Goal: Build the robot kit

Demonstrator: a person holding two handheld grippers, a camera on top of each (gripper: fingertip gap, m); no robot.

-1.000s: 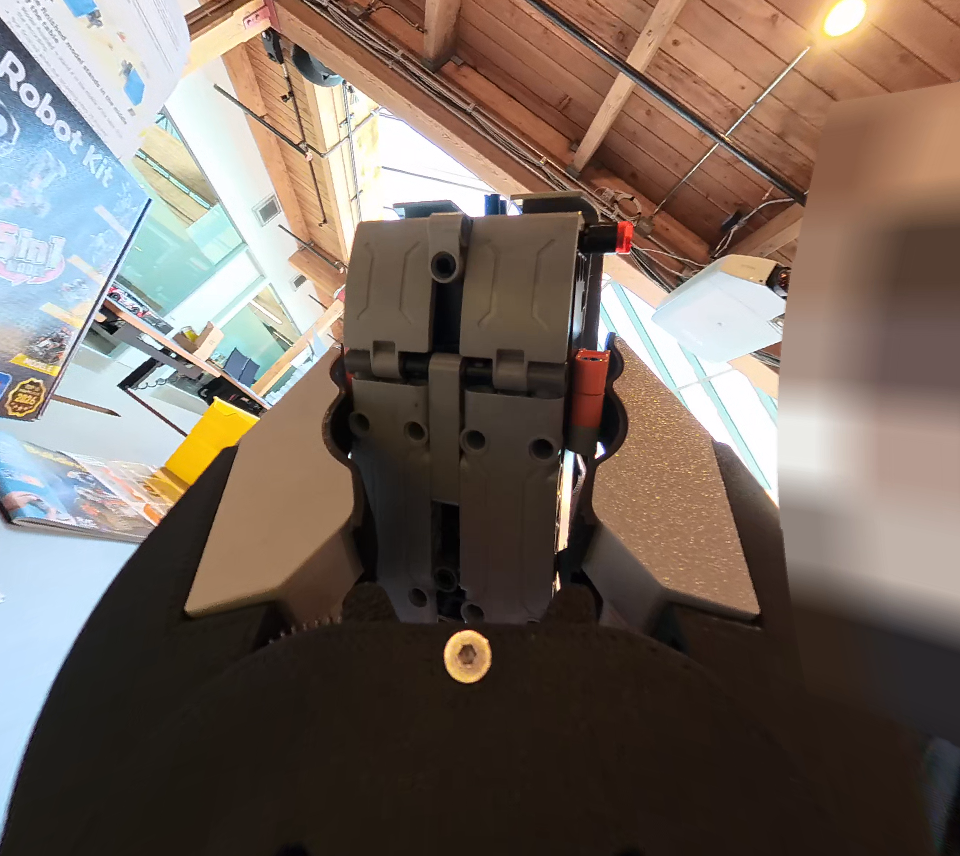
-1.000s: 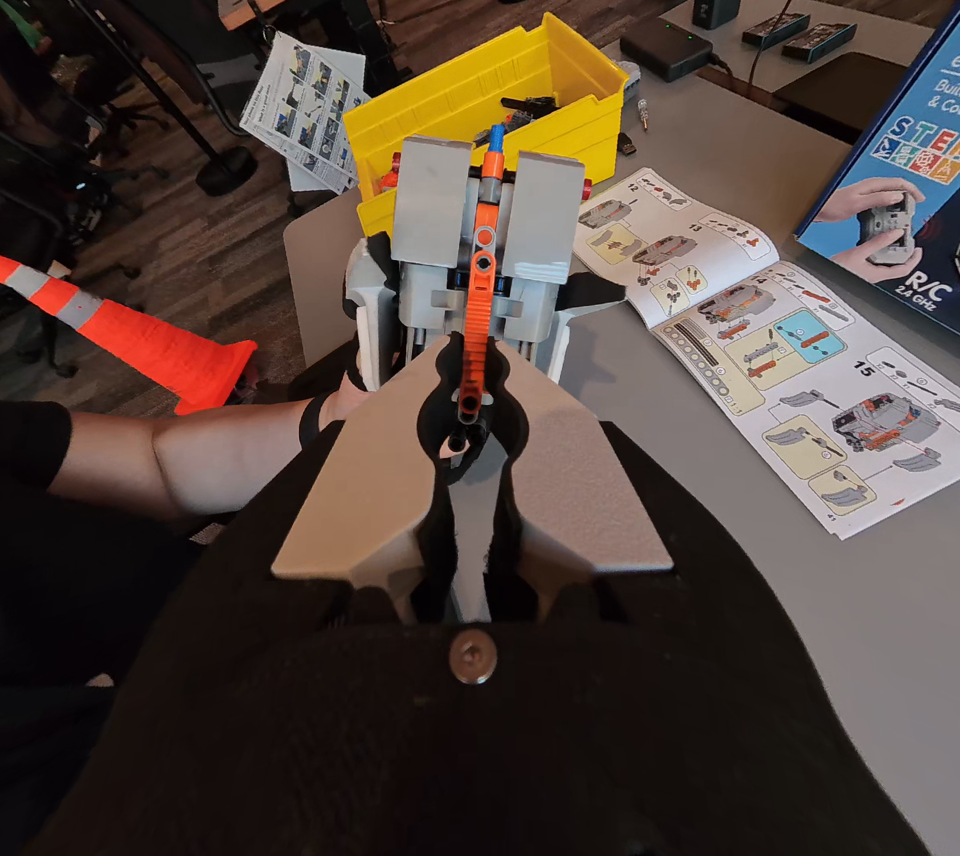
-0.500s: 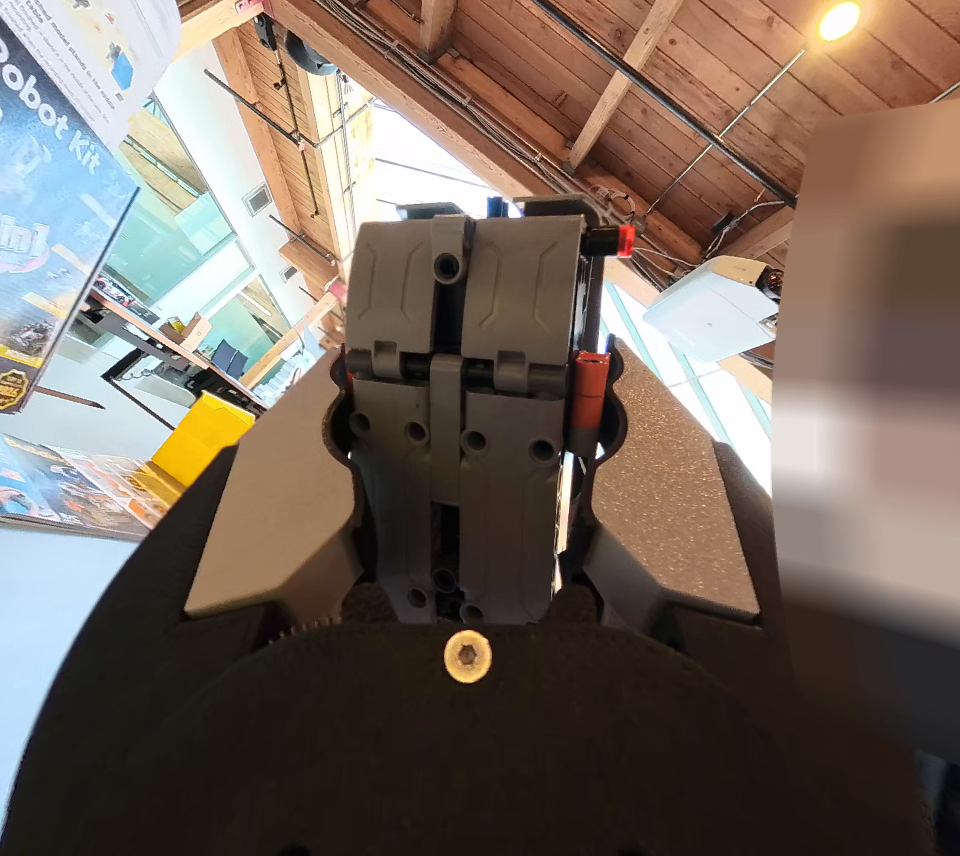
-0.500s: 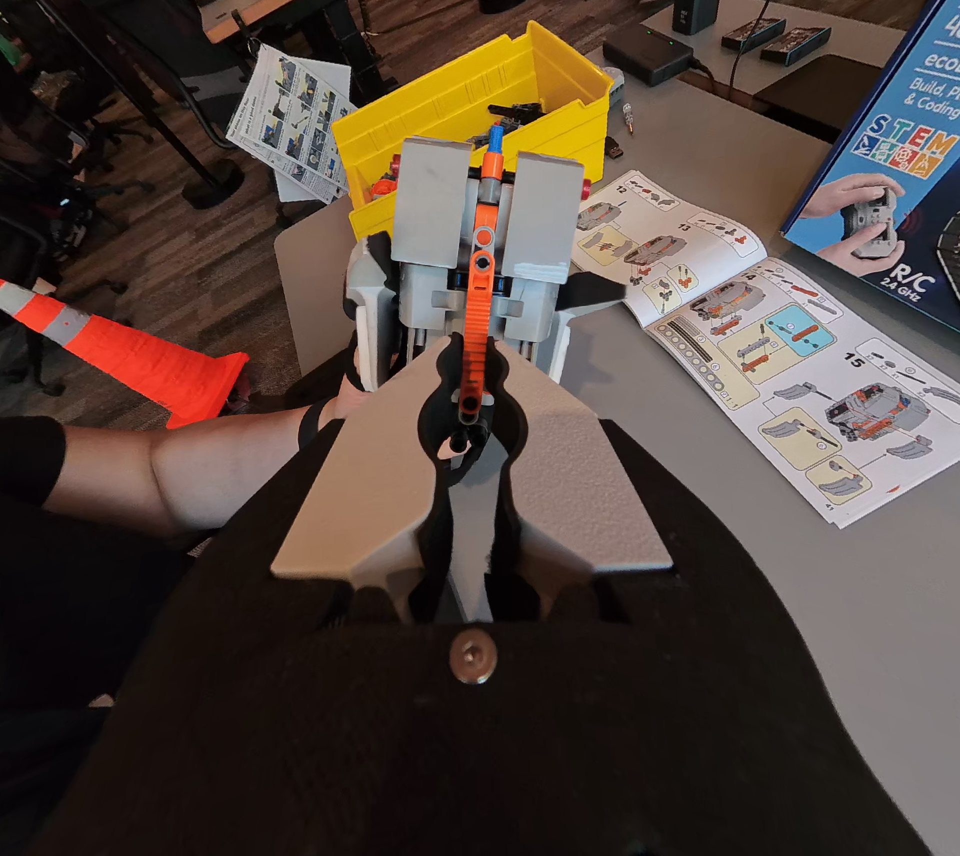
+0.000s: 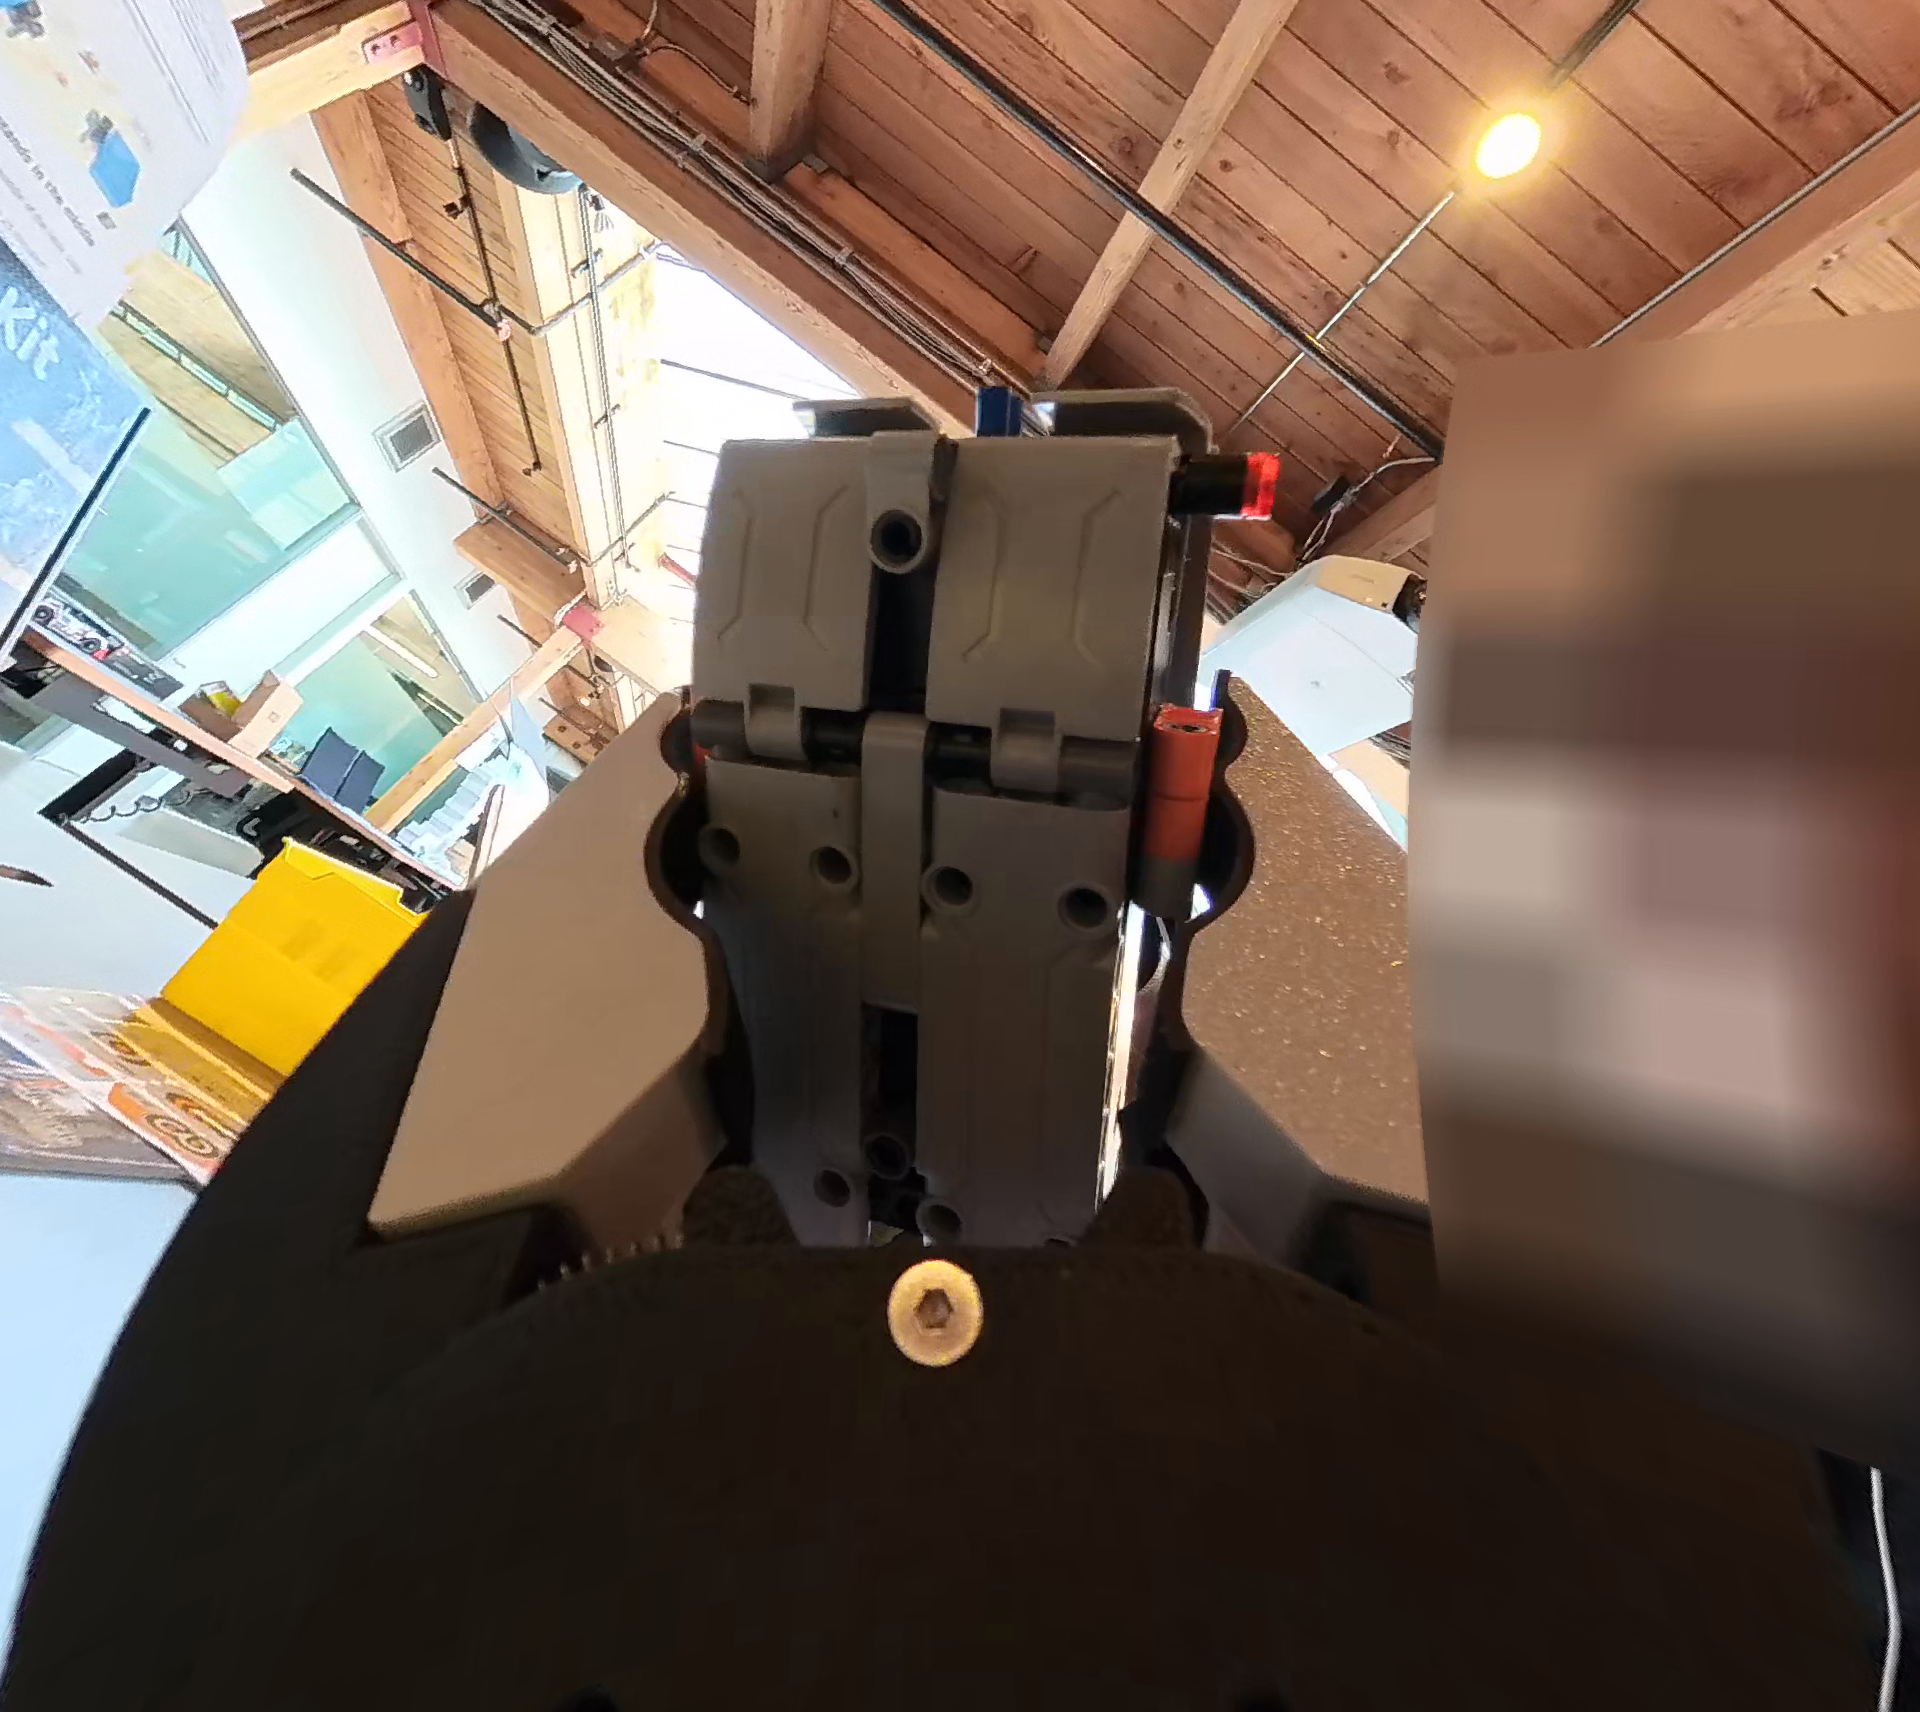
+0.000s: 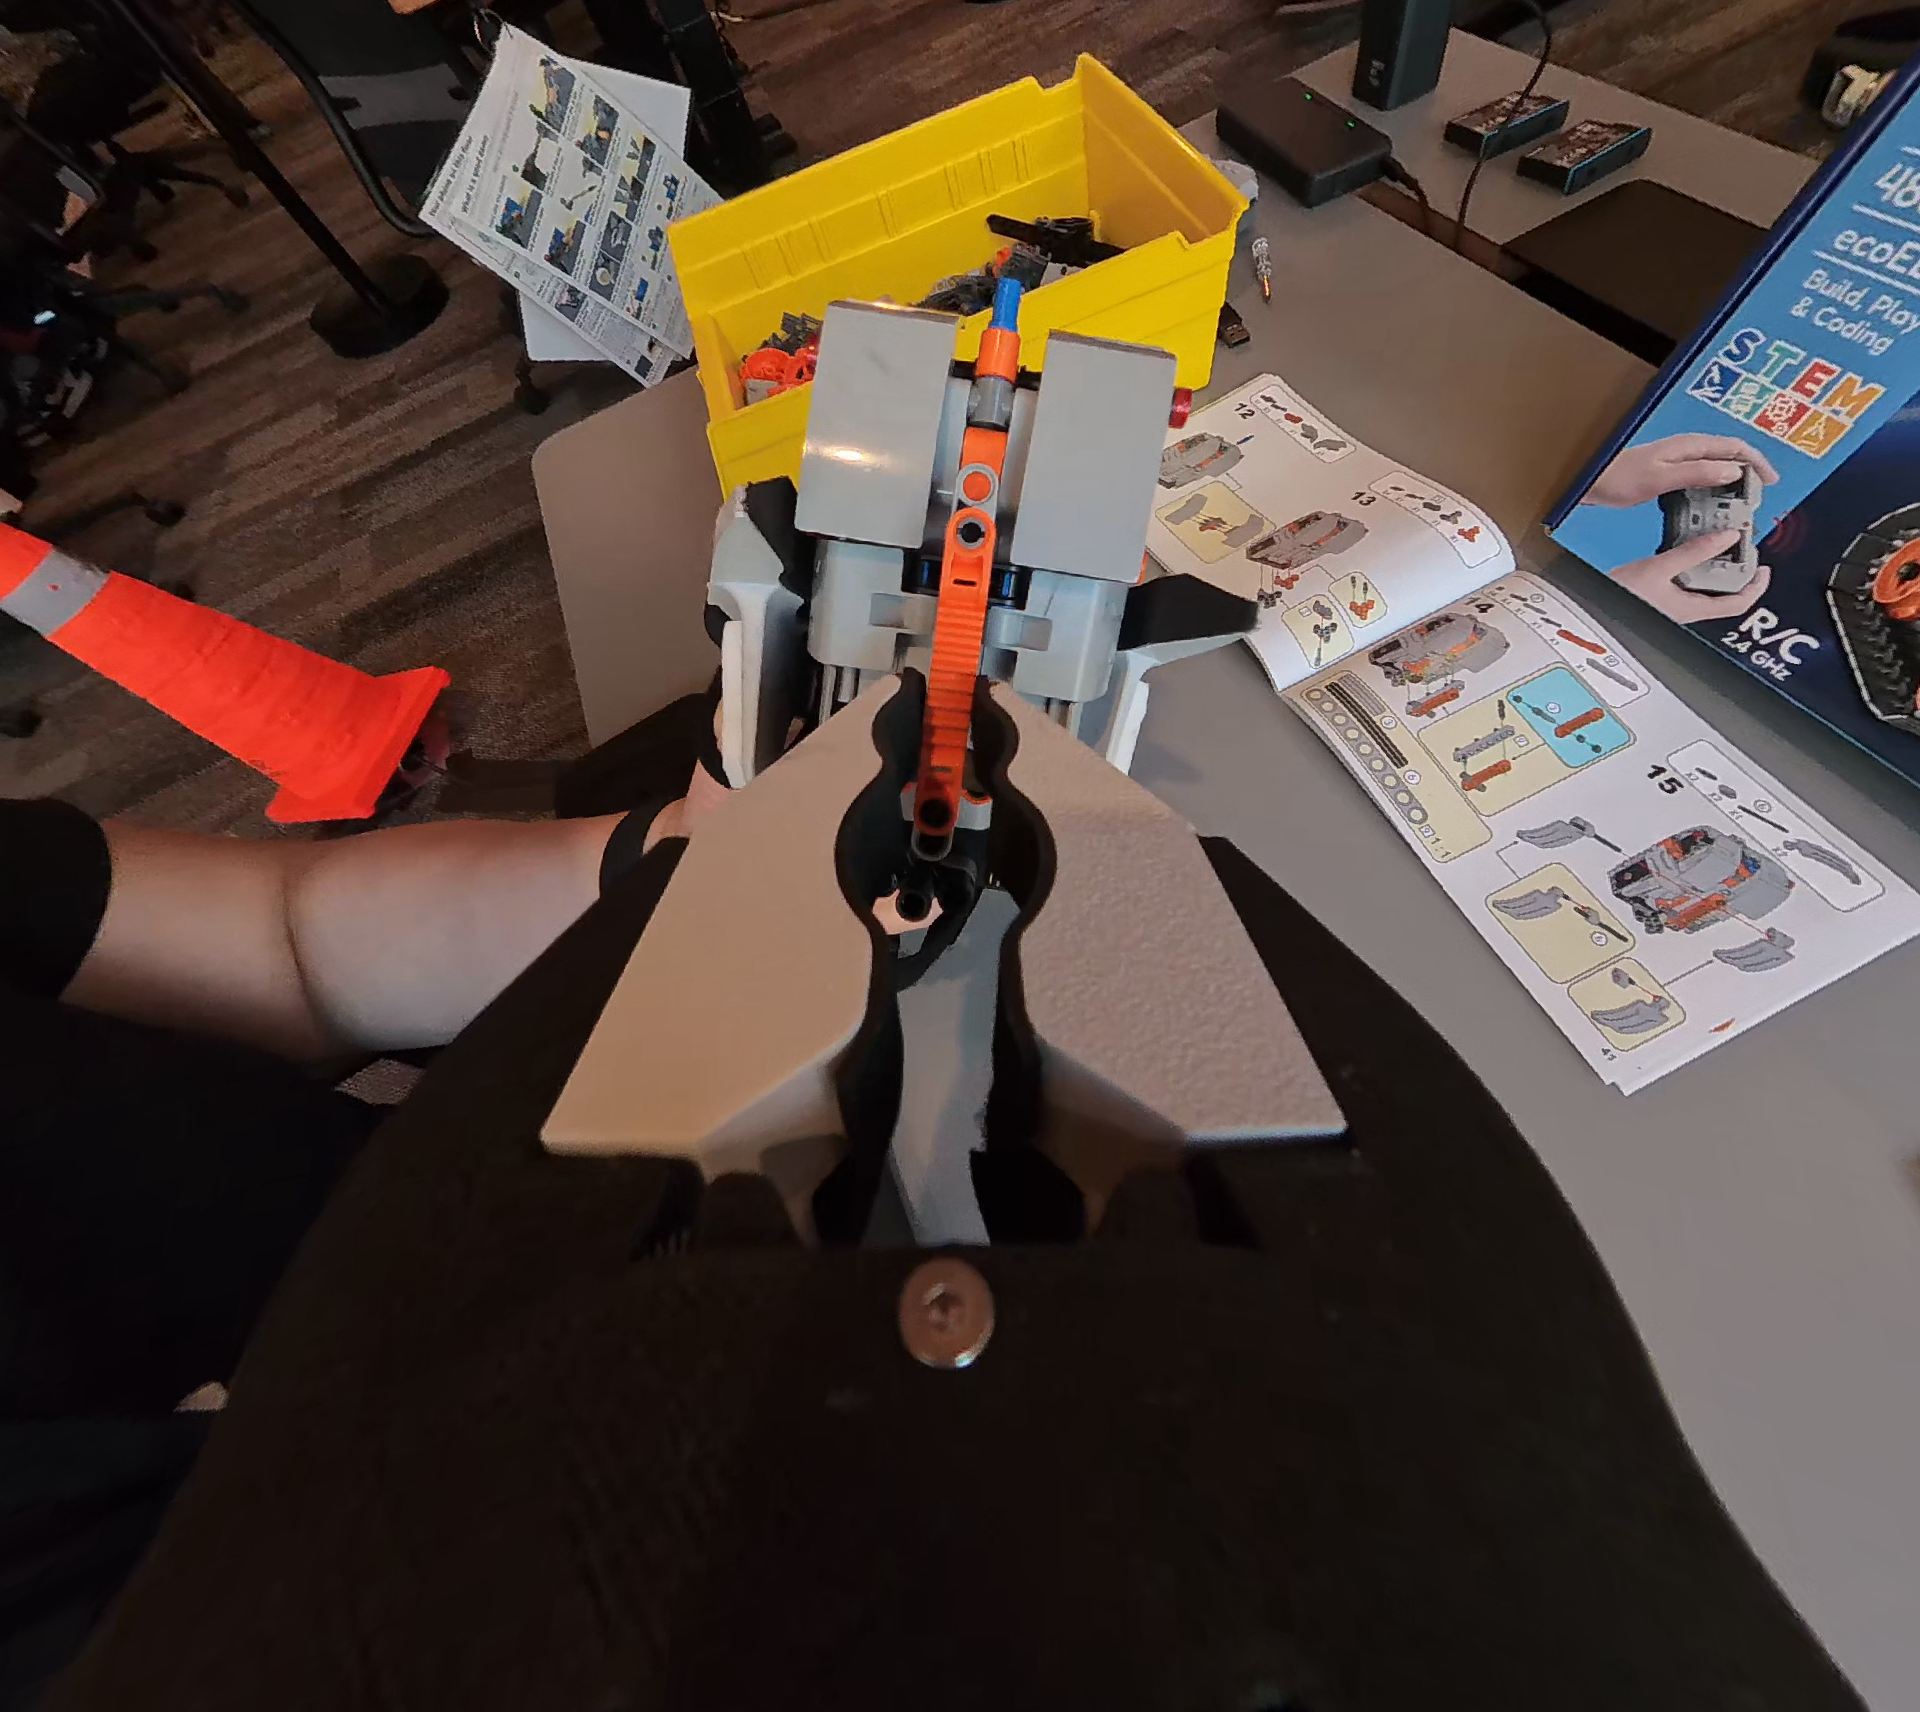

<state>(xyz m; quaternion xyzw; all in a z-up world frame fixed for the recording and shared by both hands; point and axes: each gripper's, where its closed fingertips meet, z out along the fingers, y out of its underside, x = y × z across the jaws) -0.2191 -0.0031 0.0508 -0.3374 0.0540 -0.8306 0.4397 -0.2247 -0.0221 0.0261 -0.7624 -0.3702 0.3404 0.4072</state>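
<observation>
My left gripper (image 5: 935,789) points up at the ceiling and is shut on a grey brick-built model (image 5: 925,675) with a red-orange pin (image 5: 1179,779) on its right side. In the right wrist view the same model (image 6: 883,436) stands upright between the left gripper's white fingers (image 6: 743,675). My right gripper (image 6: 948,727) comes from above and is shut on a toothed orange beam (image 6: 961,623) that runs down the middle of the model. A blue and orange pin (image 6: 1000,332) tops the beam. A person's forearm (image 6: 416,914) reaches in from the left.
A yellow bin (image 6: 935,208) of loose parts stands behind the model on the grey table (image 6: 1558,1247). An open instruction booklet (image 6: 1507,727) lies to the right, a blue kit box (image 6: 1766,415) beyond it. An orange cone (image 6: 208,675) lies on the floor at left.
Both grippers keep their hold. The pair has shifted a little, so the kit box slides out of the left view's edge and the bin and booklet shift slightly in the right view.
</observation>
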